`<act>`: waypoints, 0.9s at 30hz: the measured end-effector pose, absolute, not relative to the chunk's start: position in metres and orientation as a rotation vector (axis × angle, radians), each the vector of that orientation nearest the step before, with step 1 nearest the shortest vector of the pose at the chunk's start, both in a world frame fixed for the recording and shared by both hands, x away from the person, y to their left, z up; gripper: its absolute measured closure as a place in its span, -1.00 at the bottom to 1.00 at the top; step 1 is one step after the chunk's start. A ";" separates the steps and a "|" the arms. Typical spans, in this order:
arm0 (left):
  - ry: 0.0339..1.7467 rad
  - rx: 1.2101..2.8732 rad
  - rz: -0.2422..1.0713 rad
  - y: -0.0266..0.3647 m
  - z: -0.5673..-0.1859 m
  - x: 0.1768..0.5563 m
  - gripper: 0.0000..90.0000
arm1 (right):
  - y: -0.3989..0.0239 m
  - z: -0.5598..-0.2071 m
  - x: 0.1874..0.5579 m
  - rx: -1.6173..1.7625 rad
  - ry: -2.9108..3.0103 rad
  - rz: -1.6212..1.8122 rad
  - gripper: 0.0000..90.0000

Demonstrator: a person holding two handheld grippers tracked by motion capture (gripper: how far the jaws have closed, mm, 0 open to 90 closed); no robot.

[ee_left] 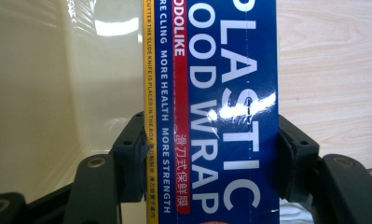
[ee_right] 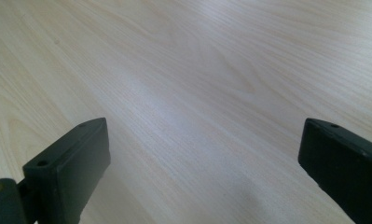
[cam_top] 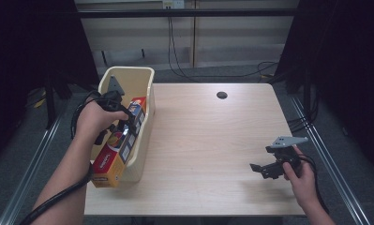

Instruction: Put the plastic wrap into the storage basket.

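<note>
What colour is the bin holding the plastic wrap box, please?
Cream bin, seen best in the high view.

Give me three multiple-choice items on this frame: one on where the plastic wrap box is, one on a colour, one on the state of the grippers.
1. Where is the plastic wrap box?
A. flat on the table's middle
B. in the cream bin, one end sticking out over the near rim
C. on the floor

2. What colour is the box face with the large white lettering?
A. blue
B. green
C. black

3. Which gripper holds something?
A. the right gripper
B. both
C. the left gripper

Answers:
1 B, the high view shows it leaning in the bin.
2 A, the left gripper view shows "PLASTIC FOOD WRAP" on blue.
3 C, its jaws press the box's sides; the right one's jaws stand apart over bare table.
</note>
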State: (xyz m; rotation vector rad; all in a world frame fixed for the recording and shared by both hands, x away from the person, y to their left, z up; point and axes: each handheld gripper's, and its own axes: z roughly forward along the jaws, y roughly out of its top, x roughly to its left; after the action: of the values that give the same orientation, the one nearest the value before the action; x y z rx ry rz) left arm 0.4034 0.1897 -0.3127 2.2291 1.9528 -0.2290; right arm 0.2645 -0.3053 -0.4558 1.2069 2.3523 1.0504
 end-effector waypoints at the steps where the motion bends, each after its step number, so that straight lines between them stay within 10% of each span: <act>1: 1.952 2.229 -0.232 0.190 -0.313 0.404 -0.11 | -0.305 -0.456 0.265 1.205 2.353 1.051 -0.96; 27: 2.008 2.191 -0.245 0.189 -0.327 0.407 -0.11 | -0.304 -0.457 0.265 1.202 2.358 1.045 -0.96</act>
State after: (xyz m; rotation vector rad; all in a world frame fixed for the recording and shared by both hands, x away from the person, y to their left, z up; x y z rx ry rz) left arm 0.4073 0.1894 -0.3270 2.1914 2.0082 -0.2447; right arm 0.2646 -0.3045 -0.4565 1.2017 2.3578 1.0454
